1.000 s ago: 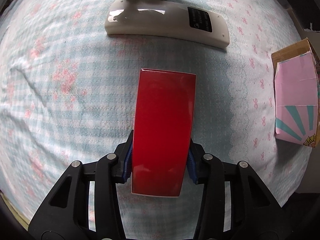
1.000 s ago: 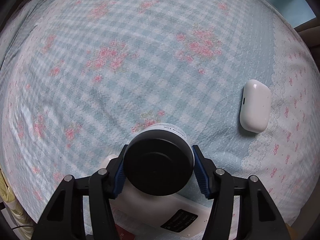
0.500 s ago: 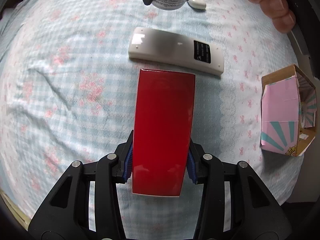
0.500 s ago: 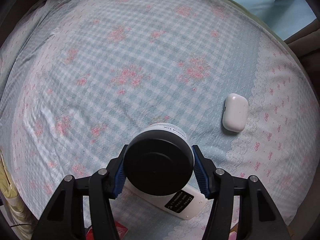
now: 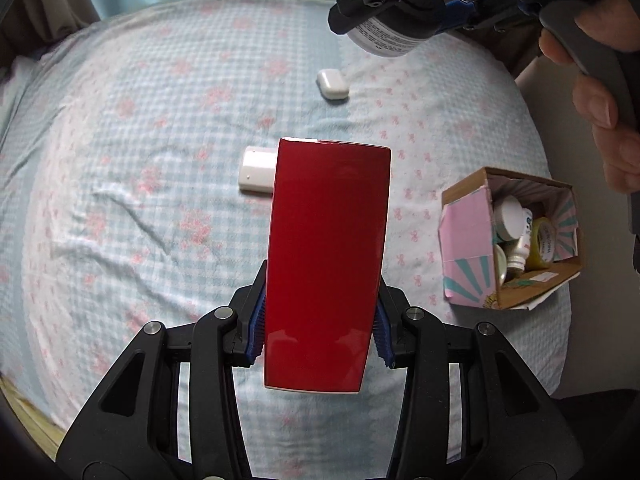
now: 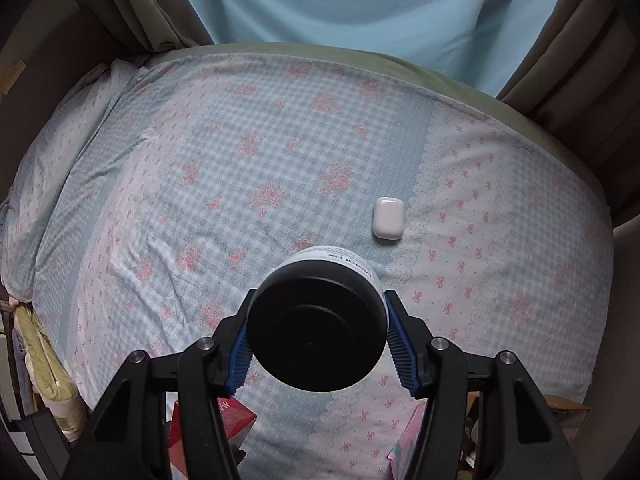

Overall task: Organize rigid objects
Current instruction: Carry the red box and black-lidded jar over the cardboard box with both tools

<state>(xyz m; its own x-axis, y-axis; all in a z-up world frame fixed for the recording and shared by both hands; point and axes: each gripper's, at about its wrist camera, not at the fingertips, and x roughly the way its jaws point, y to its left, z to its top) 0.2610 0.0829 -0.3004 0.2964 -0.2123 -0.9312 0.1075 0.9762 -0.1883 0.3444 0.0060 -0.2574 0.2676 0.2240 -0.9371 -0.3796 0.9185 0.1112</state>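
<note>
My left gripper [image 5: 318, 336] is shut on a glossy red box [image 5: 326, 264] and holds it high above the bed. My right gripper [image 6: 318, 340] is shut on a black-lidded white jar [image 6: 316, 320], also lifted; gripper and jar [image 5: 386, 38] show at the top of the left wrist view. A white remote [image 5: 258, 170] lies on the bedsheet, partly hidden behind the red box. A white earbud case [image 5: 332, 84] lies farther back, also in the right wrist view [image 6: 387, 217]. An open cardboard box [image 5: 472, 240] with pink lining holds several small jars at the right.
The floral checked bedsheet [image 6: 200, 200] covers the whole bed. Curtains [image 6: 152, 4] and a light blue wall stand behind the bed. The red box's corner [image 6: 236, 420] and the cardboard box's edge [image 6: 560, 408] show at the bottom of the right wrist view.
Both grippers have risen well above the bed with their loads. The remote and earbud case look smaller, and the inside of the cardboard box has come into view.
</note>
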